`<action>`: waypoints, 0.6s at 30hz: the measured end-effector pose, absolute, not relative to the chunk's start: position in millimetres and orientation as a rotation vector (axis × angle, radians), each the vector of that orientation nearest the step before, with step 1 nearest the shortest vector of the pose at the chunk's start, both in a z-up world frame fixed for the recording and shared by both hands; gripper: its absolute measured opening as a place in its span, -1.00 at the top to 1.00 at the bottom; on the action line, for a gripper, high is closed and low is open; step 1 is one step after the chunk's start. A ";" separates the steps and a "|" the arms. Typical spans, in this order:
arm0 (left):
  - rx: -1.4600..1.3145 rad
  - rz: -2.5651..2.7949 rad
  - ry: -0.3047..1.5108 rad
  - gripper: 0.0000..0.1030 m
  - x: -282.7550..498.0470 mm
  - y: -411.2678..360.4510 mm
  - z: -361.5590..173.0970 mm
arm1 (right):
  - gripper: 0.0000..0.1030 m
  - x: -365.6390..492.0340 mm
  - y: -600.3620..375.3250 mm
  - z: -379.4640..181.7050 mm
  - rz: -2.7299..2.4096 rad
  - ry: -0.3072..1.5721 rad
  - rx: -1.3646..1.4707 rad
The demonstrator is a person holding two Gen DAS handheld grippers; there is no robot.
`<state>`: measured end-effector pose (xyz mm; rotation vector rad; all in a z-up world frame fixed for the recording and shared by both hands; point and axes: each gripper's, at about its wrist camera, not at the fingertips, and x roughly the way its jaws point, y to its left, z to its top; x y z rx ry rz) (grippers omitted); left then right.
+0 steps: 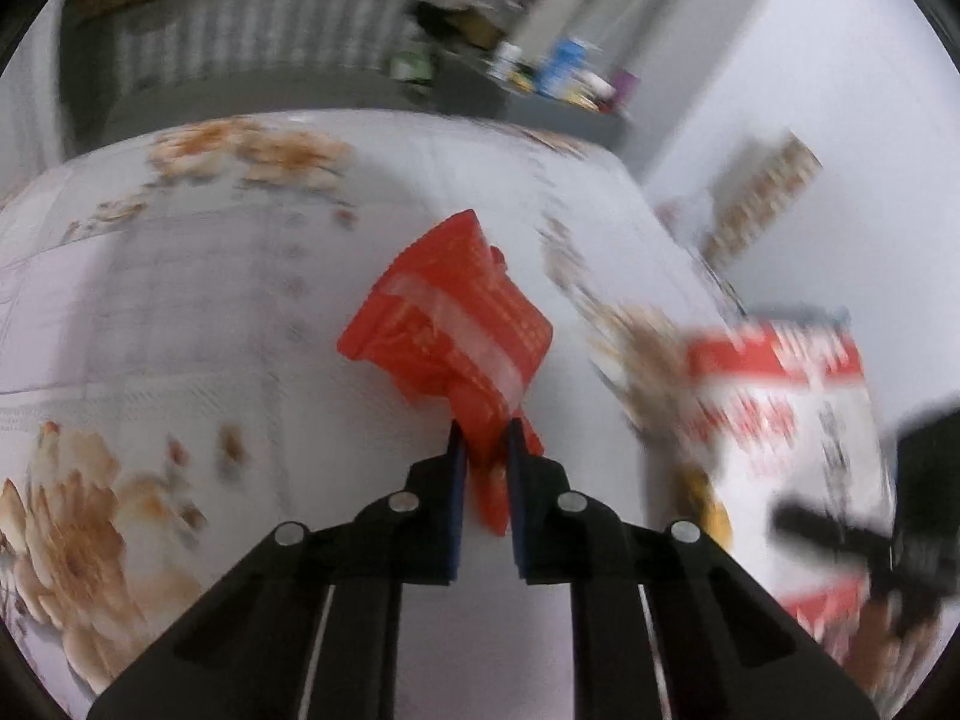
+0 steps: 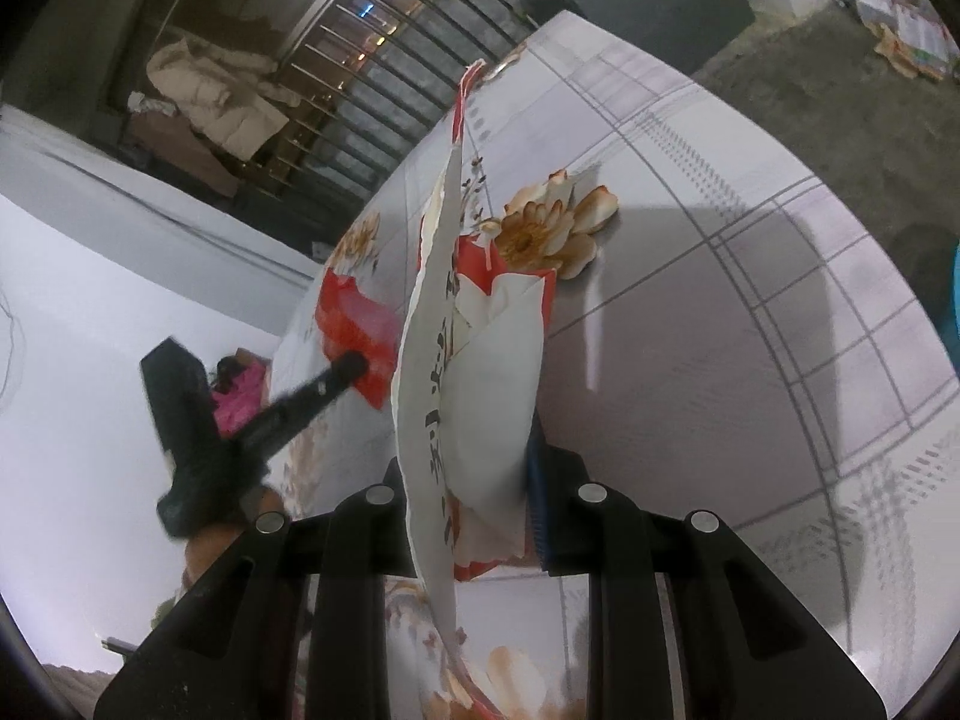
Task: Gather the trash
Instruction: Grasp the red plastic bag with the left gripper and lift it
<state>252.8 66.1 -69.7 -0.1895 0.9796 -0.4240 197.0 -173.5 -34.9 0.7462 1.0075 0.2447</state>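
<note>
Flowered cloth is covering the worktop (image 1: 180,276), and a barred window and white walls are showing behind it. At the centre of the left wrist view, the left gripper (image 1: 483,438) is pinching a crumpled red wrapper (image 1: 450,324) between its narrow-set fingers, the wrapper lifting up toward 12 o'clock from the tips. Off at 3 o'clock in that view, blurred, a white and red bag (image 1: 786,414) is hanging. The right wrist view is showing this bag (image 2: 468,372) edge-on, held between the fingers of the right gripper (image 2: 474,480), its upper end reaching toward 12 o'clock; whether that end is gaping open is hard to tell. At 9 o'clock there the wrapper is sitting just beside the bag. Judging by this, the task is partway along: one piece of trash is gripped and near the bag, but is not yet inside. No other loose trash is showing on the cloth in these views.
</note>
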 end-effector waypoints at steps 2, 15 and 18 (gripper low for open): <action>-0.170 -0.522 1.024 0.77 229.2 54.7 -71.0 | 0.57 193.2 -174.3 -31.3 0.255 1.002 0.750; -0.263 -0.684 1.144 0.73 169.3 59.6 -87.8 | 0.58 181.6 -137.9 -21.7 0.305 1.021 0.553; -0.303 -0.681 1.151 0.70 173.0 65.5 -89.5 | 0.58 181.8 -137.2 -21.1 0.288 1.028 0.521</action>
